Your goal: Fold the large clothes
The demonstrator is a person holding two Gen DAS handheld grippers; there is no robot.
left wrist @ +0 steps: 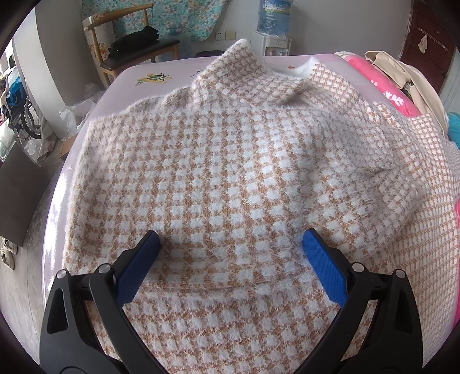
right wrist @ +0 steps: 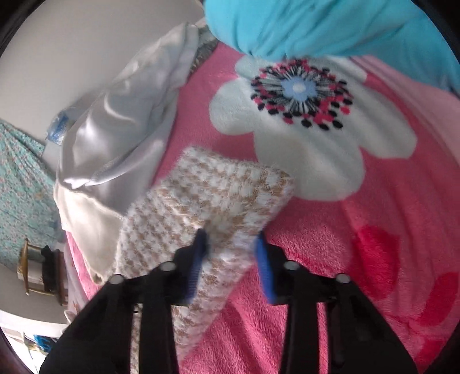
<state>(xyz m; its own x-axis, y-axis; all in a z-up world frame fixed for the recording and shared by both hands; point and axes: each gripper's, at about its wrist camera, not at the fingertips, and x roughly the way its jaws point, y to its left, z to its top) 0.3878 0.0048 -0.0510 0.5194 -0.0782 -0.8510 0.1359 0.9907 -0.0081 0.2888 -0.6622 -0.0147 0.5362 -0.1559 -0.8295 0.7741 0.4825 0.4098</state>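
Note:
A fluffy white-and-tan checked sweater (left wrist: 230, 161) lies spread flat on a pale pink bed (left wrist: 178, 67), its collar at the far end. My left gripper (left wrist: 231, 238) hovers over the sweater's lower body, jaws wide open with nothing between them. In the right wrist view one sleeve of the sweater (right wrist: 207, 201) lies across a pink flowered blanket (right wrist: 359, 230). My right gripper (right wrist: 231, 248) is shut on that sleeve near its cuff, the blue pads (right wrist: 260, 253) pressing the fabric from both sides.
A cream garment (right wrist: 115, 138) is heaped left of the sleeve, and a turquoise cloth (right wrist: 316, 26) lies beyond the blanket. A wooden chair (left wrist: 135, 49) and a water dispenser (left wrist: 271, 34) stand past the bed's far edge. The floor lies to the left.

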